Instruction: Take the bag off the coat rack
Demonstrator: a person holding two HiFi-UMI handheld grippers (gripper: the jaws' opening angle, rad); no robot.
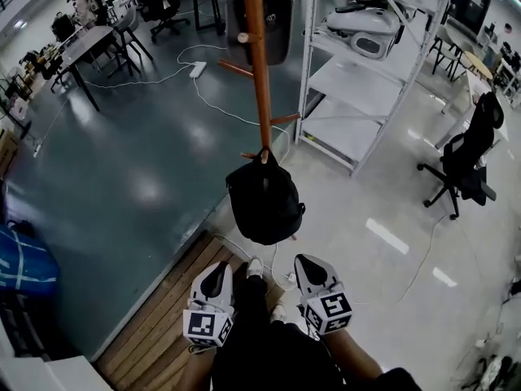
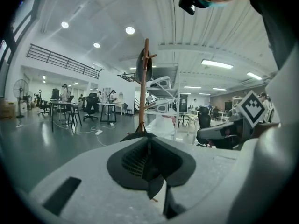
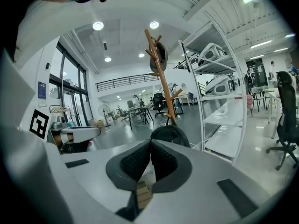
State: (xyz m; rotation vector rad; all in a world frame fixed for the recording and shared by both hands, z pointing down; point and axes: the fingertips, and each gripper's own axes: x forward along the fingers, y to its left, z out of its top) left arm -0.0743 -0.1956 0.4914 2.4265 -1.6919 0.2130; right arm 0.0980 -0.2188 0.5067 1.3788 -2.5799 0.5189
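Clenched empty, left gripper point(image 1: 218, 272) and right gripper point(image 1: 310, 269) sit short of bag point(image 1: 263, 200); best open one, grab loop point(image 1: 263, 155), lift off rack point(image 1: 257, 72)

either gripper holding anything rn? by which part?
Nothing held. The left gripper and right gripper are both shut and empty; the black bag hangs by its top loop on the coat rack, untouched.

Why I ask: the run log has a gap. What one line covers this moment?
stage: before grasp | black bag: hanging on coat rack | left hand-held gripper: shut, empty | right hand-held gripper: shut, empty
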